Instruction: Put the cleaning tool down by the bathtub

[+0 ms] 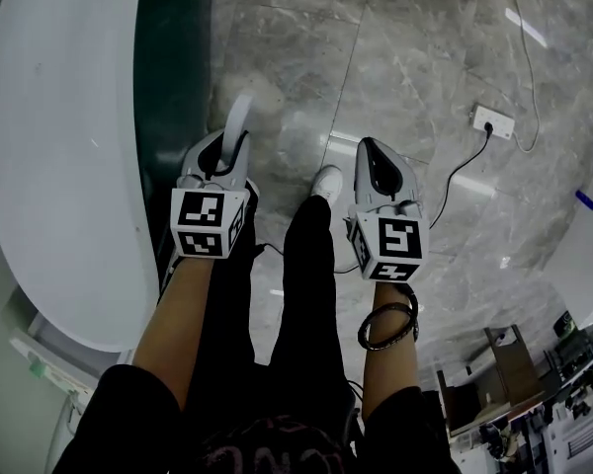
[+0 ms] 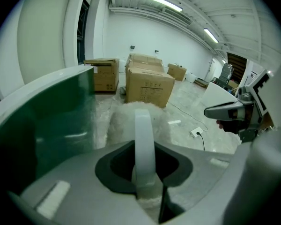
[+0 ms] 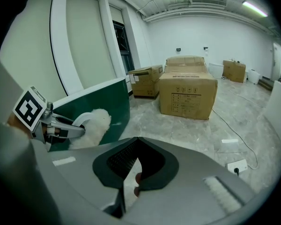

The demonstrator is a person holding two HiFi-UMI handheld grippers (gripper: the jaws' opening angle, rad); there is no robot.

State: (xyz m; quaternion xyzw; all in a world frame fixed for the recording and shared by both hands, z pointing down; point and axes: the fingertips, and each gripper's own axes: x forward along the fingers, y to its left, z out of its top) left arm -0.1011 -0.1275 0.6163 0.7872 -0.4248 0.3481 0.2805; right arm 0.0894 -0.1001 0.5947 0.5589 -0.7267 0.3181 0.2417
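White plastic and white fluff make up the cleaning tool, a flat handle with a woolly head at its far end. It is not yet put down. The left tongs are clamped on the handle and carry it in the air, just beside the dark green outer wall of the white oval bathtub, above the grey marble floor. Its long axis runs forward from the person, along the tub side, with the head leading. What is left, I judge, is to lower it and let go. The right tongs are pressed together with nothing in them.
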